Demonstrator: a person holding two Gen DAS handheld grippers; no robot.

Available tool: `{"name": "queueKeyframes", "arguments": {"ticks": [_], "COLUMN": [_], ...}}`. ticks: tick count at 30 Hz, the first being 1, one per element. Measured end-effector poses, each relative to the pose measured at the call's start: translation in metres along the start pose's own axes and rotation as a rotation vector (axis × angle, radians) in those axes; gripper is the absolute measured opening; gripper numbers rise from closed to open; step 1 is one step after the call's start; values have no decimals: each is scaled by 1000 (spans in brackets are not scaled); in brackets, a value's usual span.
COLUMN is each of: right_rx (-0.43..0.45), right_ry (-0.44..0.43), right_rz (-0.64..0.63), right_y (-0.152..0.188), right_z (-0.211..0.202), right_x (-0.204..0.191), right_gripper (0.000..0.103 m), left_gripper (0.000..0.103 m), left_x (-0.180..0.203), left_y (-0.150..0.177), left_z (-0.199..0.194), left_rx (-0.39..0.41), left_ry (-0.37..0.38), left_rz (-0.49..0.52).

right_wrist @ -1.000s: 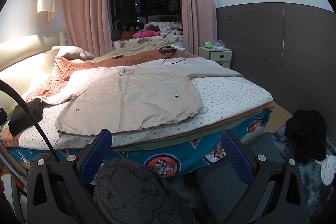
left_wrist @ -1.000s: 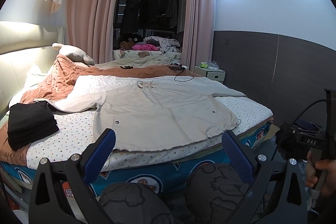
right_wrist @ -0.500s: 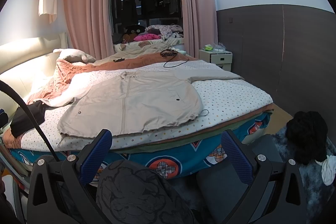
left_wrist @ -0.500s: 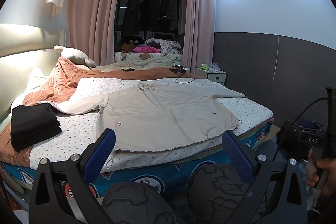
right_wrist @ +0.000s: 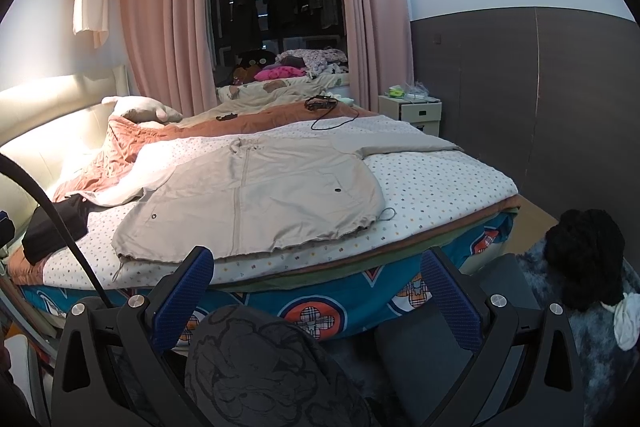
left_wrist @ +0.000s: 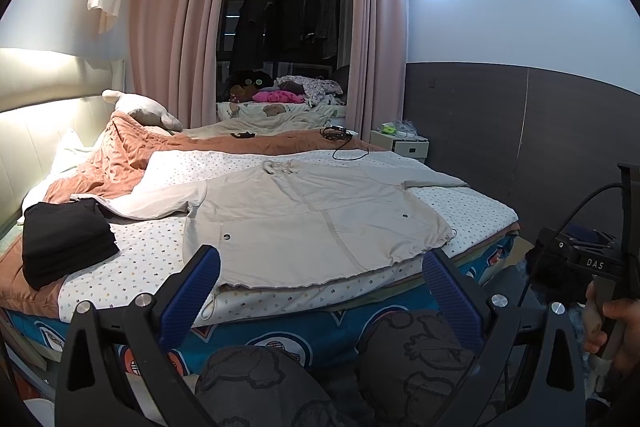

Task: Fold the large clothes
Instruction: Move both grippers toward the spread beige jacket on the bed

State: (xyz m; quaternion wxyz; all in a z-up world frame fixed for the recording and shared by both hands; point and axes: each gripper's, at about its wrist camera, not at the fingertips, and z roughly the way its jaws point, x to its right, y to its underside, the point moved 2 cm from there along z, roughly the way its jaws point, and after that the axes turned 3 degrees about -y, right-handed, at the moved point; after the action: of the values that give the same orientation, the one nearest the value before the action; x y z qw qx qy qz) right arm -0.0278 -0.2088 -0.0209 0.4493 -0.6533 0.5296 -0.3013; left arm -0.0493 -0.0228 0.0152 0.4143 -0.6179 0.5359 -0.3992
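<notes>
- beige jacket (left_wrist: 304, 223) (right_wrist: 256, 203): lies spread flat, front side up, on the dotted sheet (left_wrist: 140, 263) (right_wrist: 436, 183) of the bed (left_wrist: 280, 327) (right_wrist: 340, 291); its hem runs along the near edge of the mattress, its collar points to the far side, and one sleeve stretches out to each side.
- left hand-held gripper (left_wrist: 320, 283): blue-padded fingers spread wide apart with nothing between them; held in the air short of the bed's near edge, apart from the jacket.
- right hand-held gripper (right_wrist: 318, 279): fingers likewise spread wide and empty; held in front of the bed, below the jacket hem, not touching the cloth.
- folded black clothes (left_wrist: 66, 241) (right_wrist: 54, 227): a stack on the bed to the left of the jacket, near its left sleeve.
- person's knees (left_wrist: 260, 387) (right_wrist: 272, 367): in dark patterned trousers, directly below the grippers.
- person's hand (left_wrist: 612, 331): seen from the left wrist, at the right edge, wrapped around the handle of the other device.
- black bundle (right_wrist: 584, 259): on the floor to the right of the bed.
</notes>
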Motion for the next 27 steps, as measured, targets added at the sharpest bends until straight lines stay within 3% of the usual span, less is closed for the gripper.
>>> {"name": "queueKeyframes", "arguments": {"ticks": [3, 12, 27], "right_rx": [3, -36, -54], "right_ry": [2, 8, -1], "right_rz": [-5, 21, 38], "right_y": [1, -4, -22], "right_z": [0, 10, 59], "right_x": [0, 6, 11], "right_gripper": [103, 103, 103], "left_gripper": [103, 103, 103], "left_x": [0, -4, -27], "left_y": [-1, -2, -13], "left_z": [-1, 4, 37], "left_rx": [16, -19, -41], "left_ry": [-31, -31, -97], "left_rz": [-1, -21, -52]}}
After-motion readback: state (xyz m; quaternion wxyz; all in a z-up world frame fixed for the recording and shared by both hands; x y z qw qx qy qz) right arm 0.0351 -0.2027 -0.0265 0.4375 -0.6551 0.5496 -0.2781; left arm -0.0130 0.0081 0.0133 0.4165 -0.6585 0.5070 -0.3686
